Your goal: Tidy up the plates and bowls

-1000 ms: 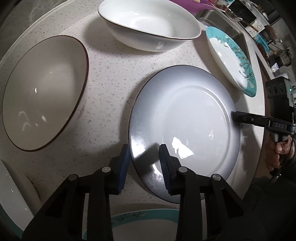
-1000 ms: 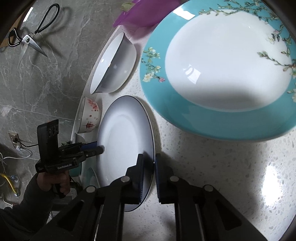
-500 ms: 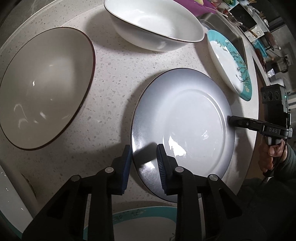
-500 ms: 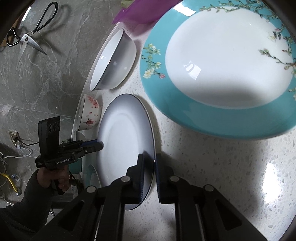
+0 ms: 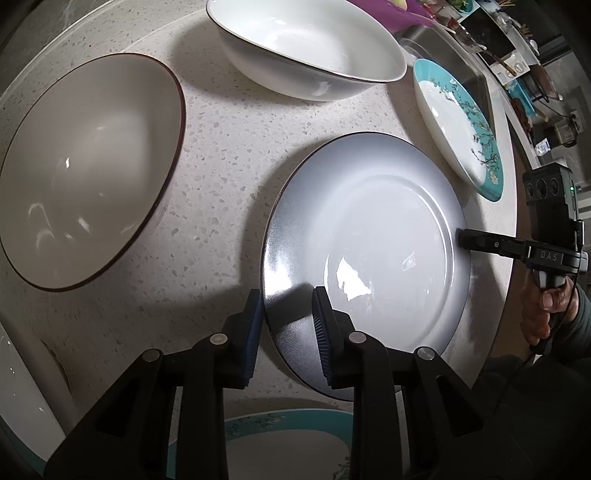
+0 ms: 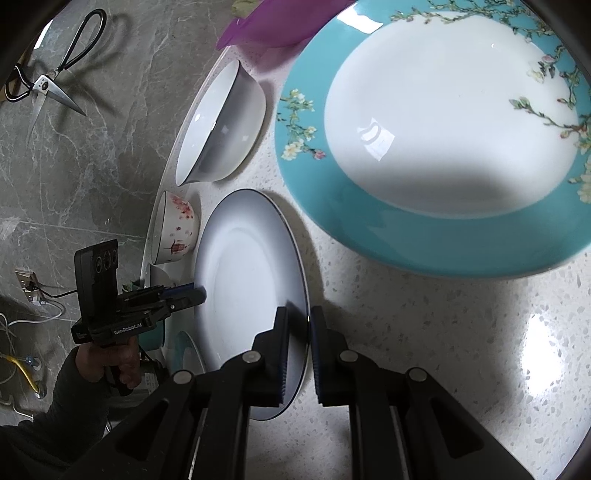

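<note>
A grey-rimmed white plate (image 5: 373,251) sits on the speckled counter, held at opposite edges. My left gripper (image 5: 288,314) straddles its near rim, jaws partly closed around the rim with a gap left. My right gripper (image 6: 297,325) is shut on the plate (image 6: 243,295) at its other rim; it shows in the left wrist view (image 5: 491,245) at the plate's right edge. A teal floral plate (image 6: 443,136) lies just beyond it. A brown-rimmed bowl (image 5: 85,166) and a white bowl (image 5: 310,48) stand behind.
A small flowered bowl (image 6: 173,232) and another teal plate (image 5: 266,443) sit near my left gripper (image 6: 184,295). Scissors (image 6: 48,81) lie on the dark marble beyond. A purple item (image 6: 280,26) and a sink (image 5: 443,55) are at the back. The counter edge curves close on the right.
My left gripper's jaws have narrowed around the grey plate's rim. The view has shifted slightly, so the plate and bowls sit a little farther right. The right gripper keeps its hold.
</note>
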A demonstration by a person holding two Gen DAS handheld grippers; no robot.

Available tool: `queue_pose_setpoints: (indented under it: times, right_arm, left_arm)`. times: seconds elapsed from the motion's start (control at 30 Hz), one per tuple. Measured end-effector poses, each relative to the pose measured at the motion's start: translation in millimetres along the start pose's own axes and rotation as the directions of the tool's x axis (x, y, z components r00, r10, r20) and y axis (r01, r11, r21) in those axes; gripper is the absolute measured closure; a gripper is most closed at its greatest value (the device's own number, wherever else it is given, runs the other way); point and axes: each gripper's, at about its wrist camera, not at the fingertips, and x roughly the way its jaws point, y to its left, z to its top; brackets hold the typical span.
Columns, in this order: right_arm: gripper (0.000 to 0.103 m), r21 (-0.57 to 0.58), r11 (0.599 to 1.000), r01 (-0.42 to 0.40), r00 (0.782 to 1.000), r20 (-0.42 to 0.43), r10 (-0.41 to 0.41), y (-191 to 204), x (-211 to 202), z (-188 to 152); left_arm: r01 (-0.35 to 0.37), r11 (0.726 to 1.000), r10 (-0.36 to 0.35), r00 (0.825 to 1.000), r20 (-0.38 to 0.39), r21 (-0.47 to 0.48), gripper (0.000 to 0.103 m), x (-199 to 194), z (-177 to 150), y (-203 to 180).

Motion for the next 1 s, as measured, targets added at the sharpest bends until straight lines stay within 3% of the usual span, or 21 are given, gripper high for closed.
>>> queue_pose_setpoints:
  times: [0.5,1.0]
  right_arm:
    - [0.088,0.018,1.000,0.020,1.000,-0.010,-0.020,3.0,-17.8,-6.8]
    - [0.088,-0.006,1.000,0.014,0.999,-0.052,-0.014,-4.5,-53.8,-28.1]
  left_arm:
    - [-0.010,1.000,0.011,1.000,-0.004,0.004,0.080,-15.2,-11.3,-22.1]
    - [-0.030,0.999,0.030,1.000,0.010,-0.020,0.080,-30.8,-53.8,-79.9]
